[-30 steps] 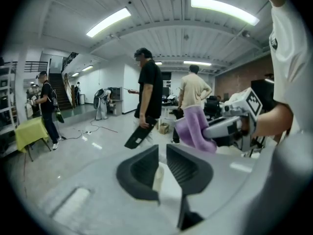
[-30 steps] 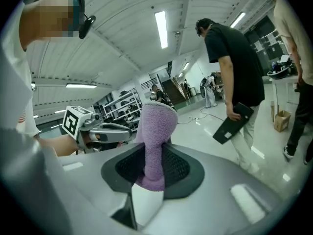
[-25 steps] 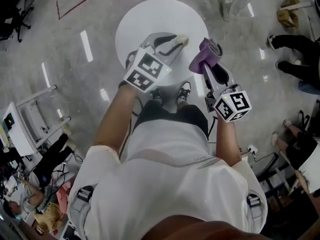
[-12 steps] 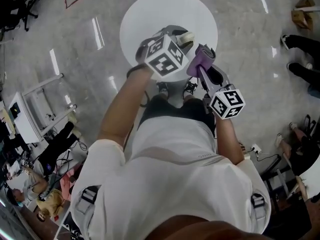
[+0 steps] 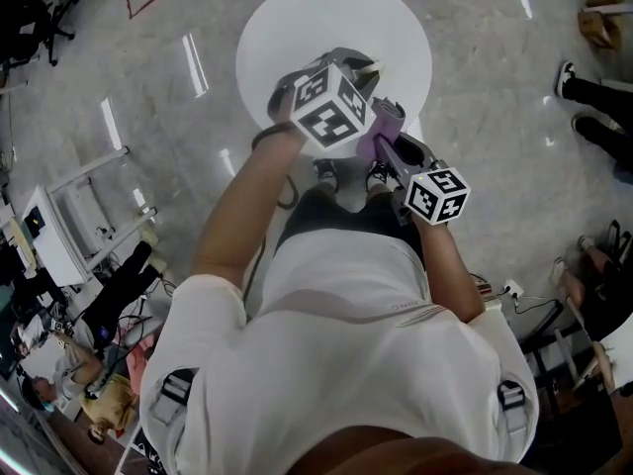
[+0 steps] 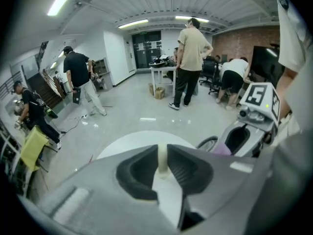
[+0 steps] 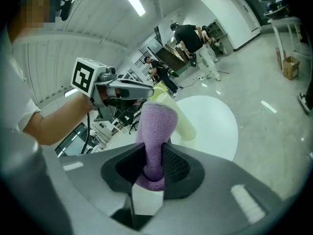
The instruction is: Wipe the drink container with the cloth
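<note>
My left gripper [image 5: 362, 71] is over the round white table [image 5: 297, 23], shut on a pale cream drink container [image 5: 369, 66]. Its jaws have just been closing, and the container's narrow end [image 6: 162, 161] fills the gap between the pads. My right gripper [image 5: 384, 125] is shut on a rolled purple cloth [image 5: 372, 139], which stands up out of its jaws [image 7: 156, 124]. In the right gripper view the cloth's top lies against the container [image 7: 185, 124]. In the left gripper view the right gripper [image 6: 215, 143] sits at the right.
The white table [image 7: 217, 116] stands on a glossy grey floor. Several people stand or bend at desks farther off [image 6: 191, 62]. A white rack [image 5: 59, 231] is at the left and someone's legs and shoes [image 5: 593, 92] at the right.
Both grippers have come down and drawn together. The right gripper has slid left with the cloth until it sits beside the container in the left gripper.
</note>
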Available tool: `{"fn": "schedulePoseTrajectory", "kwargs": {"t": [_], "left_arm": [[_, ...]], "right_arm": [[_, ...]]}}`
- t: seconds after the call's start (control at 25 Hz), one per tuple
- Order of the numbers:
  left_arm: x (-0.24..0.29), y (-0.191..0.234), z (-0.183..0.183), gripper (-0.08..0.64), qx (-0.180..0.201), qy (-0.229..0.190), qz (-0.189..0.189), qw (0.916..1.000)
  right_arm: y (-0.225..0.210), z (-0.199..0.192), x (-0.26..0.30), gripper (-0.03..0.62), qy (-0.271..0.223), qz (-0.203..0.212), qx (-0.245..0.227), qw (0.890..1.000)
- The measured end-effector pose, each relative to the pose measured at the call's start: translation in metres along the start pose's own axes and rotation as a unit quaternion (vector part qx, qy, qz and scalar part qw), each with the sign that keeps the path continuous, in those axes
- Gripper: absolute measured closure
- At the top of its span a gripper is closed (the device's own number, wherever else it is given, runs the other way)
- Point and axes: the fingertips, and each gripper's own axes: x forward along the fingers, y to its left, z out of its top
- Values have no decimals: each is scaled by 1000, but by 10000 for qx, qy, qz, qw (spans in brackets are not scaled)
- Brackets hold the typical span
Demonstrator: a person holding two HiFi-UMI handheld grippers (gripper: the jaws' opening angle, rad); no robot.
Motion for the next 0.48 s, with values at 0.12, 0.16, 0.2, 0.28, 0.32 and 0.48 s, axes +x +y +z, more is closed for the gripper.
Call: {"fn": "schedulePoseTrajectory", "kwargs": {"t": [0.12,0.16,0.2,0.28,0.32,0.48], "left_arm": [[-3,0,-2,503,-91,19,-31,10000],[-3,0,-2,503,-124,34,-33,9999],[-3,1,-3,503,-150,50,-32,9999],[-2,0,-3,505,-191,81,-28,9998],[-2,0,-3,505,-209,103,-27,9997],[0,-2,-4,505,-233,217,10,9995]], "right_arm": [[24,-9,13,494,193,548,81,9983],[33,-13,19,494,295,752,84,9967],[40,-17,26,494,372,924,65,9950],[54,-19,42,494,401,1156,-41,9925],[61,-17,49,494,355,1232,-118,9917],[70,1,74,494,-7,1232,-282,9920]]}}
